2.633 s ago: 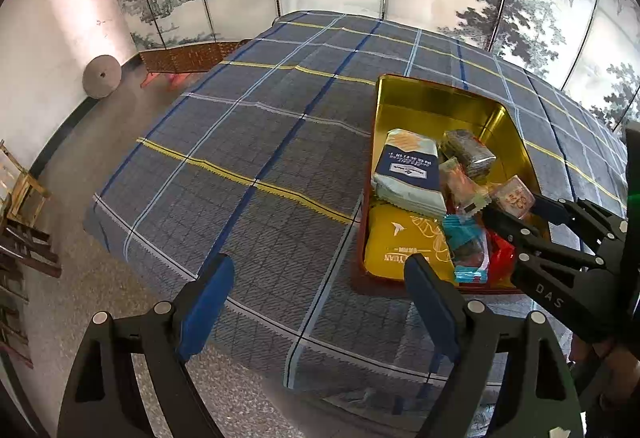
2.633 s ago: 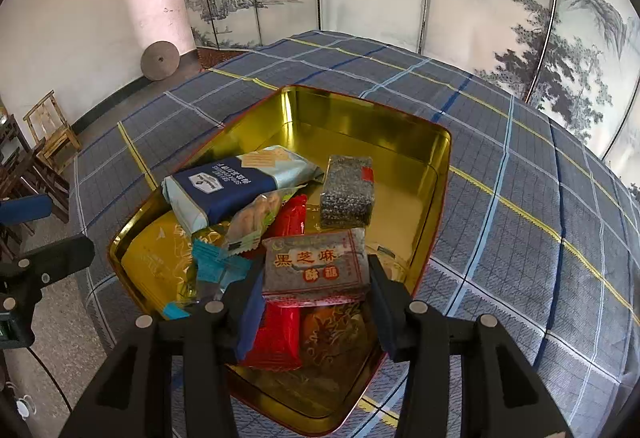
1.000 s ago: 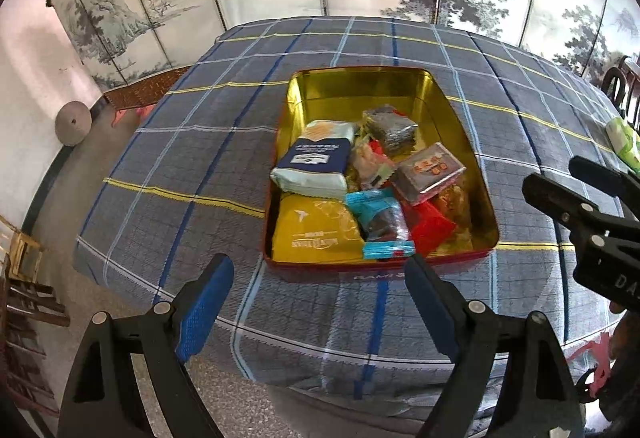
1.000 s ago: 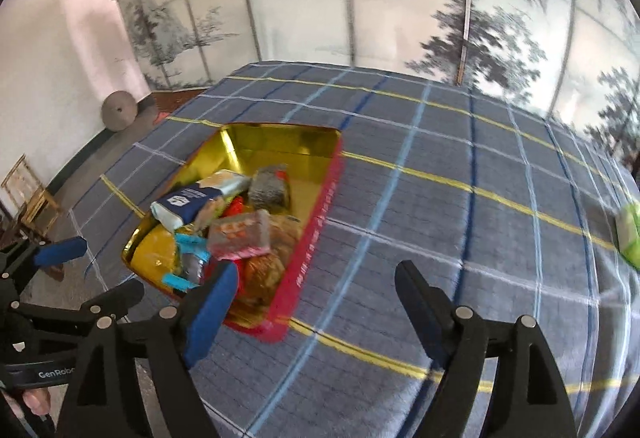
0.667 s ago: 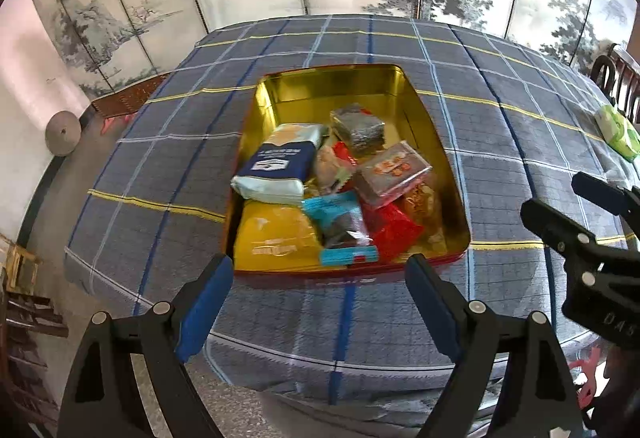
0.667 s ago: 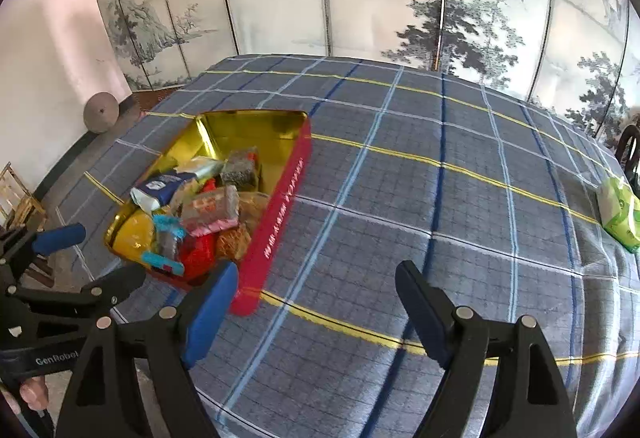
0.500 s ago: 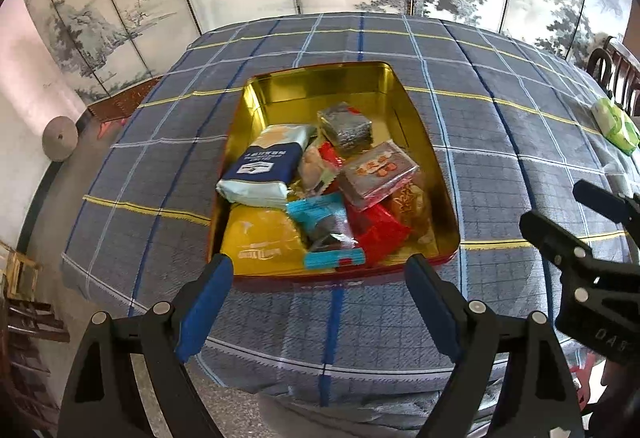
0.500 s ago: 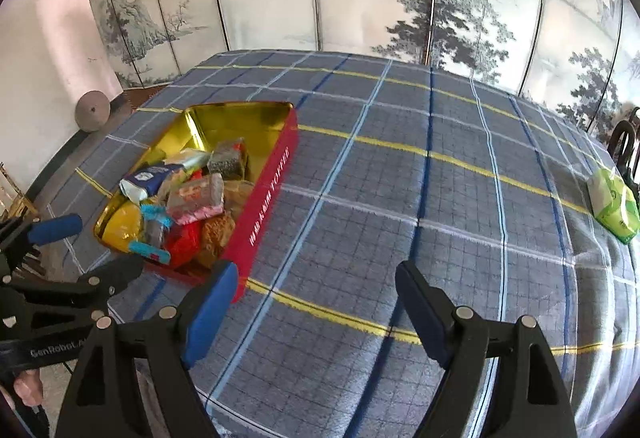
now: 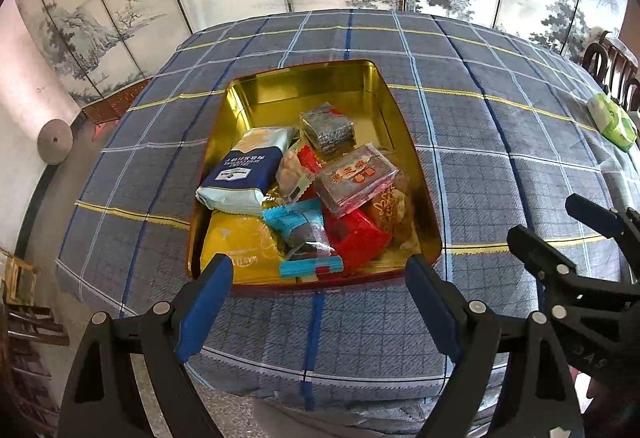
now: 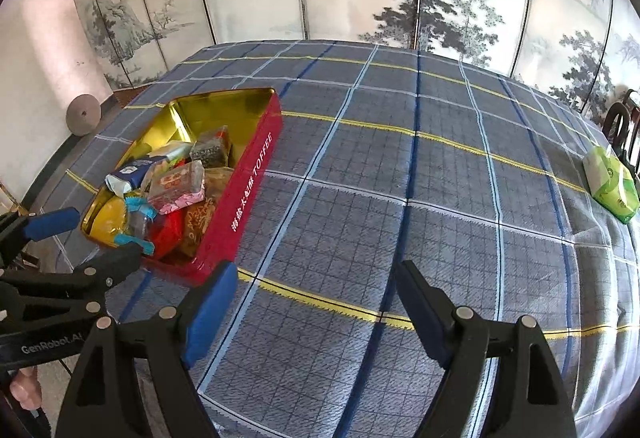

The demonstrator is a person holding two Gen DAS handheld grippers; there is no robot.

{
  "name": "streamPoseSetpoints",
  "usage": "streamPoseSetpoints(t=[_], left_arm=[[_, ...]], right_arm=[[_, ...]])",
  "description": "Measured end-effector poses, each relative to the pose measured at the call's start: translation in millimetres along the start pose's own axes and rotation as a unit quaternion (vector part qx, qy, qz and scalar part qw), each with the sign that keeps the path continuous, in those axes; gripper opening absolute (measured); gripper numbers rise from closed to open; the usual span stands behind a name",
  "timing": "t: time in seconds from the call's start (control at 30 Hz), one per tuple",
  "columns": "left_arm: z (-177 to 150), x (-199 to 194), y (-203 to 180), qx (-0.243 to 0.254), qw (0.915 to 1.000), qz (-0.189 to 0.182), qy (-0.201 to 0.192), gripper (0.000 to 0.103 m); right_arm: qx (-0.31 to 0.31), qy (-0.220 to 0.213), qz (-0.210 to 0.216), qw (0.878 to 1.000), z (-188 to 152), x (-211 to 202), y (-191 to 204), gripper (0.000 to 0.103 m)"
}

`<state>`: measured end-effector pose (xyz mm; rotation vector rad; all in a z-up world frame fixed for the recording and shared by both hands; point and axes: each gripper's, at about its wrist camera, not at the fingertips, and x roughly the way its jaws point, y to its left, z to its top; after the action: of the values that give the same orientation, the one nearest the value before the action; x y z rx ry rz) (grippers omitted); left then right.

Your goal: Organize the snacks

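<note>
A red tin (image 9: 424, 190) with a gold inside lies open near the tablecloth's near left corner, its near half heaped with snacks: a blue-and-white packet (image 9: 244, 170), a yellow bag (image 9: 240, 246), a dark seaweed block (image 9: 328, 130), a clear boxed sweet (image 9: 356, 178), and red and blue wrappers.

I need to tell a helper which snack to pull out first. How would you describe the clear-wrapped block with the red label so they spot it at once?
Find the gold-lined red tin on the plaid tablecloth. In the pile inside, toward its right wall, lies the clear-wrapped block, resting on top of the red packet. It alone is a flat, transparent slab with a red label in gold characters, just in front of the dark speckled block.
</note>
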<state>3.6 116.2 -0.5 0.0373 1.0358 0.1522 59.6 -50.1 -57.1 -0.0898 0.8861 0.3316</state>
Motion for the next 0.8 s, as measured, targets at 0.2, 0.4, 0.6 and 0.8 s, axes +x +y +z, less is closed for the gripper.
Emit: streamPoseSetpoints(t=[0.2,0.4,0.6,0.8], left_arm=[[2.3,1.4,-2.2,0.0,1.0,0.002,0.002,0.086],[2.8,3.6,-1.3,-0.005,1.0,0.002,0.006,0.086],[1.3,3.8,-0.3,-0.007,1.0,0.002,0.007,0.086],[0.7,4.1,0.2,-0.007,0.9999,0.001,0.008,0.086]], right_arm=[[-0.002,0.001,0.0,1.0,-1.3,4.4,1.0,0.083],[-0.001,0.002,-0.005,1.0,-1.4,5.9,1.2,0.083],[-0.004,0.003,-0.004,1.0,-1.2,8.3,2.2,0.083],[-0.005,0.004,-0.004,1.0,-1.0,8.0,3.1,0.083]])
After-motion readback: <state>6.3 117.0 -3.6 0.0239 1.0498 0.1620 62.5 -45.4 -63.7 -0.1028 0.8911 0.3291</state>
